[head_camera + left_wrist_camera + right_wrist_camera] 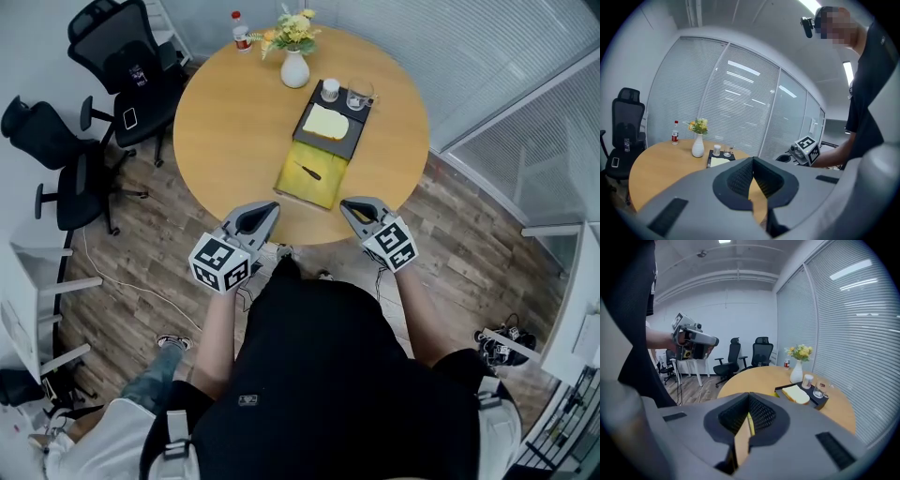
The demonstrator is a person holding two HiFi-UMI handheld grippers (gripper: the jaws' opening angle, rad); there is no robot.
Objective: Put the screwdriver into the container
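Observation:
A black screwdriver (309, 172) lies on the flat yellow container (323, 187) near the front edge of the round wooden table (234, 122). Both grippers hover at that front edge, short of the container and apart from it. My left gripper (272, 208) is to the container's lower left, and its jaws meet at the tips with nothing between them. To the container's lower right, my right gripper (347, 204) is shut and empty too. Neither gripper view shows the screwdriver; the left gripper (752, 161) and right gripper (749, 397) each face out across the table.
Behind the container sits a black tray (339, 145) with a pale yellow slab (325, 123), a white cup (330, 90) and a glass (359, 97). A white vase of flowers (294, 68) and a bottle (241, 31) stand farther back. Office chairs (122, 66) are at the left.

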